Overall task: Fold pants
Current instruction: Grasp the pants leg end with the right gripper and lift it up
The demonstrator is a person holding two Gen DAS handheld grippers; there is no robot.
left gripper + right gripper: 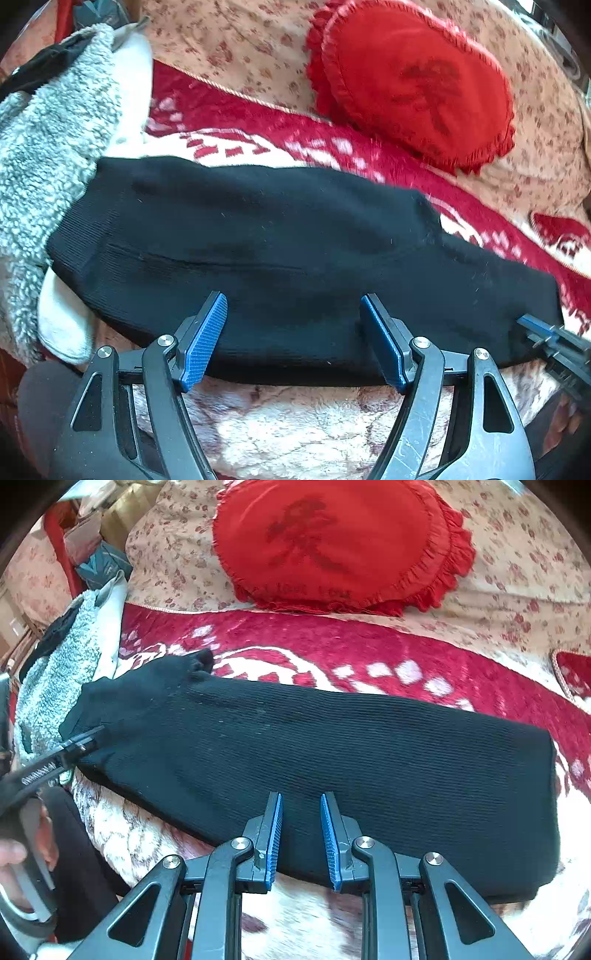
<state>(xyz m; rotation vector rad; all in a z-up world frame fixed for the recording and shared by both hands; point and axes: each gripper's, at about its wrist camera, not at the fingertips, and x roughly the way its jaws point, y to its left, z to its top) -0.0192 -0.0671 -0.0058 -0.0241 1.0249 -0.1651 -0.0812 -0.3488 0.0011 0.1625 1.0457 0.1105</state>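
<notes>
1. We count one pair of black pants point(314, 760), one red heart-shaped cushion point(332, 542), one red-and-white patterned blanket point(369, 646), one grey fleece garment point(48, 155) and two grippers.
2. The pants are a dark ribbed knit, folded into one long band with both legs stacked.
3. They lie across the blanket on the bed, close to its near edge; one end lies against the fleece garment.
4. In the right wrist view a small bunched tip of fabric sticks up at the band's far left corner, while the right end is squared off.
5. Pale lint specks the dark fabric.
6. The left gripper point(293, 339) stands wide, its blue pads over the near edge of the pants with nothing pinched between them.
7. The right gripper point(301, 840) is narrow, its pads apart over the near edge; we see no cloth caught in the gap.
8. The cushion rests on a floral bedspread point(517, 572) beyond the blanket, well apart from the pants.
9. A hand point(22, 853) shows on the left gripper's handle in the right wrist view.
</notes>
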